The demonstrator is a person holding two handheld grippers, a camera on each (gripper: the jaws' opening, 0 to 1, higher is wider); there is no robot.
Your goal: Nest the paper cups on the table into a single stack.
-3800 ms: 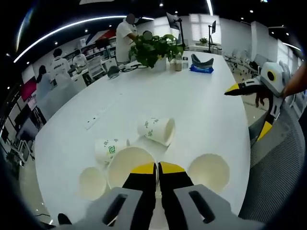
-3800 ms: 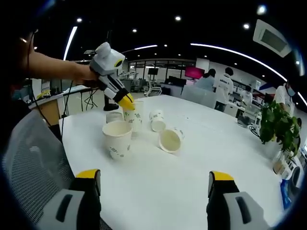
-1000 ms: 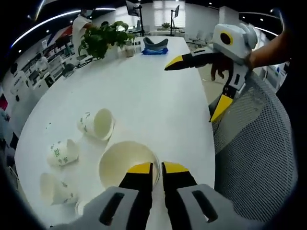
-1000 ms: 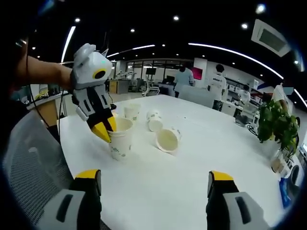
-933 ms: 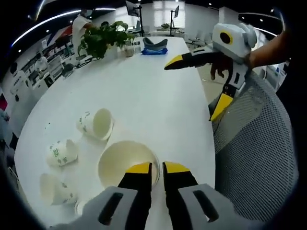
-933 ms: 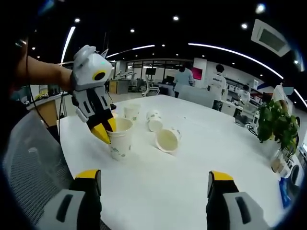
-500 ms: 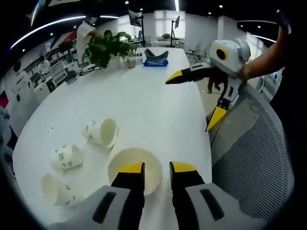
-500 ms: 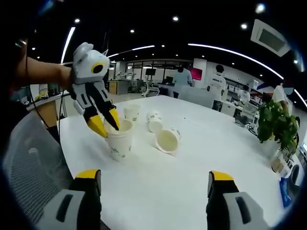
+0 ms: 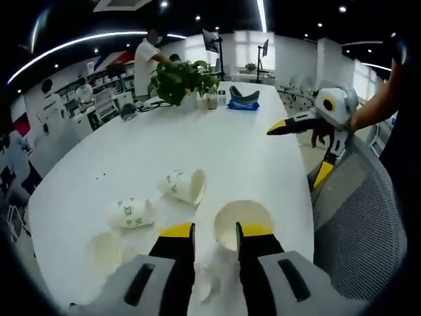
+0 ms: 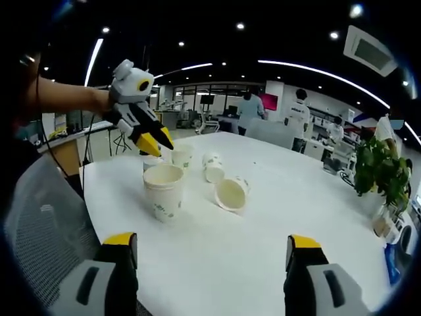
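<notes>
White table (image 10: 263, 224), four paper cups (image 10: 164, 191), both grippers open

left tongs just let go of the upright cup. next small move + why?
Probably swing the left tongs, open and lifted off the upright cup, toward the nearest tipped cup to grasp it. That cup lies loose on its side on the table, still unstacked.

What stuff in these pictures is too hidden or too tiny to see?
- Left gripper view: the upright cup has its wall hidden behind the left gripper.
- Right gripper view: a cup behind that upright cup shows just its rim.
- Both views: the green print on the cups is too small to read.
</notes>
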